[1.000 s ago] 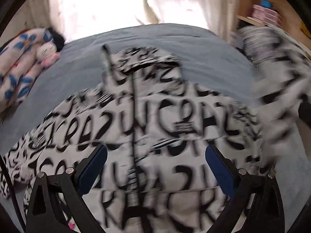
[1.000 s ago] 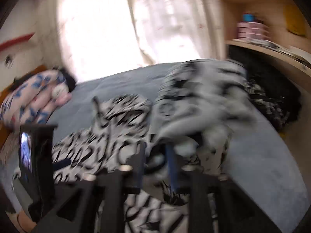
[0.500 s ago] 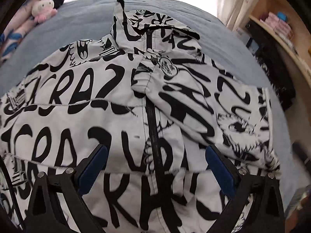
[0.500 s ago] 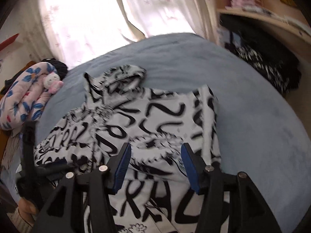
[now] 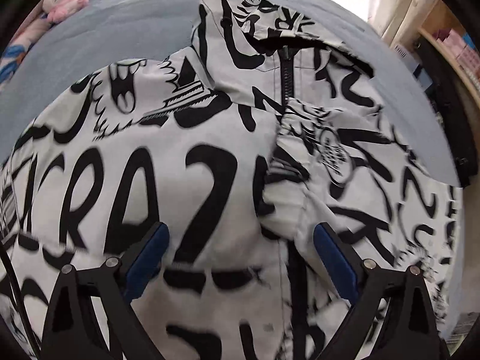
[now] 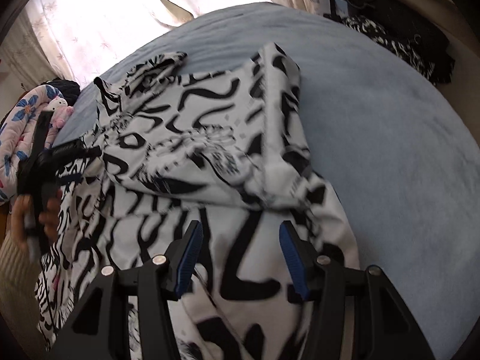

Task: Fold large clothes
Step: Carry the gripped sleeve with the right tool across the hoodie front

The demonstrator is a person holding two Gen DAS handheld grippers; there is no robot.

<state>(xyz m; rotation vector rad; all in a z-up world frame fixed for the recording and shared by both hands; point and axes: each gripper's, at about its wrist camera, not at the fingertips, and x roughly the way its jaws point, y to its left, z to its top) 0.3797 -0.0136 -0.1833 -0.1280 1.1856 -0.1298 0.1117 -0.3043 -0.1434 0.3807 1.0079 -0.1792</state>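
Observation:
A white jacket [image 5: 210, 180] with black graffiti lettering lies spread front up on the bed, its hood [image 5: 270, 21] at the far end and its zip [image 5: 286, 72] shut. One sleeve [image 6: 270, 105] is folded across the chest. My left gripper [image 5: 240, 234] hovers open close over the jacket's middle, with nothing between its blue pads. My right gripper [image 6: 240, 231] is open above the jacket's lower right part, just short of the folded sleeve's cuff, and holds nothing. At the left of the right wrist view a hand [image 6: 27, 219] holds the left gripper [image 6: 72, 163].
The blue-grey bed cover [image 6: 390, 120] lies bare to the right of the jacket. A floral quilt [image 6: 24, 114] and a pink plush toy [image 5: 64, 0] sit at the far left. Dark clothes [image 6: 405, 39] lie by the shelf, and curtains [image 6: 120, 15] hang behind.
A second ago my right gripper was shut on the sleeve and carrying it; it has let go, and the sleeve lies across the chest. Both grippers have dropped closer to the jacket.

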